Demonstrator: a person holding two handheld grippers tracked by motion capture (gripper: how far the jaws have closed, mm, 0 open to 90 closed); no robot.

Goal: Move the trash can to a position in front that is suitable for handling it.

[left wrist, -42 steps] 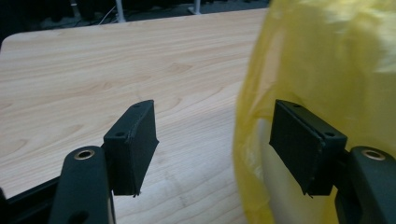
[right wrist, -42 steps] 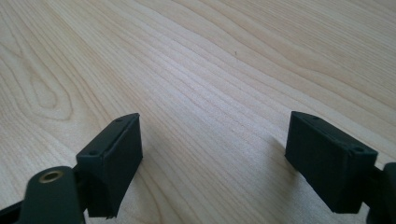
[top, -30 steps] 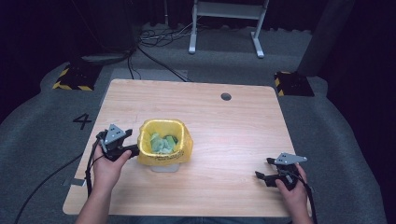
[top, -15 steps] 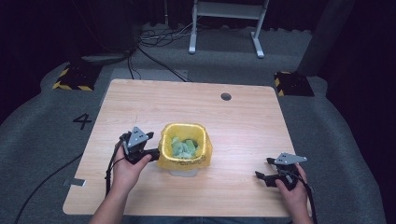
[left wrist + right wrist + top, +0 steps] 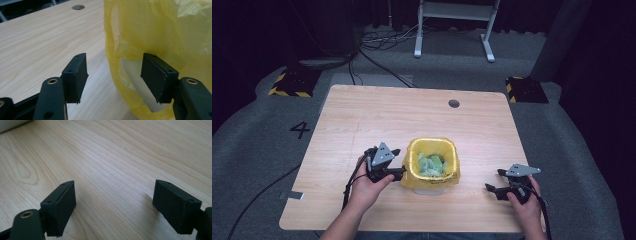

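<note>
I have the left tongs (image 5: 398,161) up against the left side of the small white bin (image 5: 430,188), which sits near the front middle of the desk (image 5: 362,115); its yellow bag liner (image 5: 410,172) holds crumpled green scraps (image 5: 431,163). In the left gripper view these tongs (image 5: 113,72) stand wide open, one jaw against the bag, the other over bare wood, gripping nothing. My right tongs (image 5: 493,181) rest low on the desk well apart from the bin, jaws spread wide and empty in the right gripper view (image 5: 113,202).
</note>
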